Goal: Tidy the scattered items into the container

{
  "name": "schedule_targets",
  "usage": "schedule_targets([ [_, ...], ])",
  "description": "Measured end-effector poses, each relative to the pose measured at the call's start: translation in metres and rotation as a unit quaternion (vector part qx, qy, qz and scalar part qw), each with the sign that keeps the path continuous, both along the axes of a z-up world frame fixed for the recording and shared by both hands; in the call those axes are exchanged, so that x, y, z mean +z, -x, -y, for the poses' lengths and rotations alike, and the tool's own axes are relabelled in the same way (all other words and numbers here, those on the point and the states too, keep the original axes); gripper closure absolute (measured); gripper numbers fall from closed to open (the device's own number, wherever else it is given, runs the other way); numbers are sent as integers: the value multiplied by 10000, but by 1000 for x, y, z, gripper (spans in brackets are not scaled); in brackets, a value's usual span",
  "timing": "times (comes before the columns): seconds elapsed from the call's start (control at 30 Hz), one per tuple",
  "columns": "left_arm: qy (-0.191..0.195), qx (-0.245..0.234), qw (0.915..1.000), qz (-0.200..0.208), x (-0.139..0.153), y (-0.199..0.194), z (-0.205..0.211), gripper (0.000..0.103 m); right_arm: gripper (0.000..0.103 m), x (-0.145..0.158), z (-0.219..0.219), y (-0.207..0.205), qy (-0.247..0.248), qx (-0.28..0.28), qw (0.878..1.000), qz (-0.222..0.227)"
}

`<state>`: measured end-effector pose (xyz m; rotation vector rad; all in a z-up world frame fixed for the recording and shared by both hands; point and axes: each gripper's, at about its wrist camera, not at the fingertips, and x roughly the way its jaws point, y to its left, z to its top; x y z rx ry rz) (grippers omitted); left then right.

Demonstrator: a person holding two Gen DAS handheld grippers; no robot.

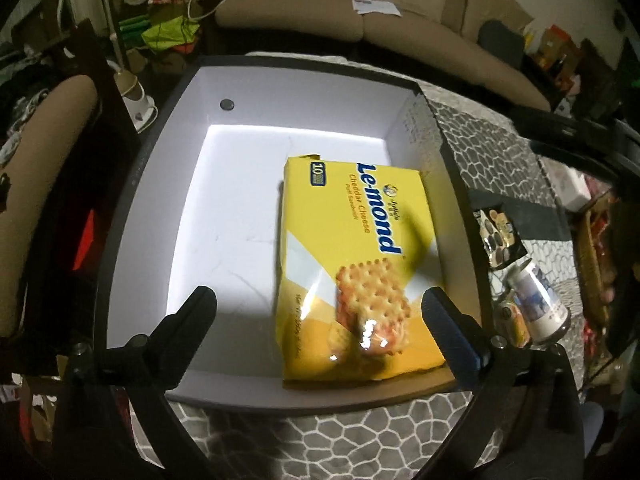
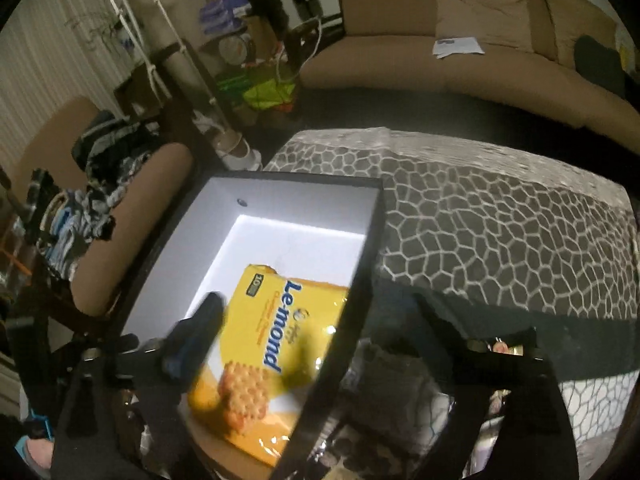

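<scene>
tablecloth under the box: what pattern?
Grey tablecloth with a white honeycomb-like cell pattern; clearest in the right wrist view.

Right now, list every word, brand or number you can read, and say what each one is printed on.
"Le-mond": big blue brand name on the yellow cracker pack lying in the box.
"Cheddar Cheese": smaller line beside the brand name, same pack.
"10": blue badge at the pack's far corner.
Too small or blurred: the line under "Cheddar Cheese", the logo, the weight print, the dark snack packet, the can.

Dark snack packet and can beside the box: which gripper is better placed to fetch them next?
Probably right. The dark snack packet and can lie right of the box, and the open right gripper hovers nearer.
</scene>
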<state>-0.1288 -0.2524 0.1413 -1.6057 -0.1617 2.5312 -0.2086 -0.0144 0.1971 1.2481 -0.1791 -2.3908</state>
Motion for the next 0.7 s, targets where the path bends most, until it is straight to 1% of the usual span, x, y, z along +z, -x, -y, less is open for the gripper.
schedule_targets([
  [0.03, -22, 34, 10000, -7, 1, -4, -2, 0, 0, 0, -7, -5, 98, -52, 9999, 52],
  [0.07, -54, 83, 10000, -12, 2, -8, -4, 0, 0, -1, -12, -9, 106, -89, 9998, 114],
  [0.13, -115, 137, 9998, -38, 6, -17, -7, 0, 0, 0, -20, -22, 69, -131, 9999, 83],
  [0.2, -174, 197, 9996, -116, 10, -25, -9, 0, 0, 3, -27, -36, -112, -152, 9998, -52],
  [0.33, -154, 352, 9989, -251, 18, -43, -19, 0, 0, 7, -38, -66, -527, -141, 9978, -386],
  [0.4, -147, 378, 9986, -326, 22, -51, -26, 0, 0, 8, -43, -80, -659, -126, 9964, -511],
  [0.47, -67, 418, 9978, -502, 28, -63, -36, 0, 0, 12, -50, -100, -777, -162, 9939, -763],
  [0.5, 0, 435, 9974, -579, 31, -67, -40, 0, 0, 11, -54, -107, -803, -181, 9932, -819],
  [0.7, 281, 524, 9938, -937, 45, -91, -70, 0, 0, 7, -80, -141, -718, -336, 9936, -802],
])
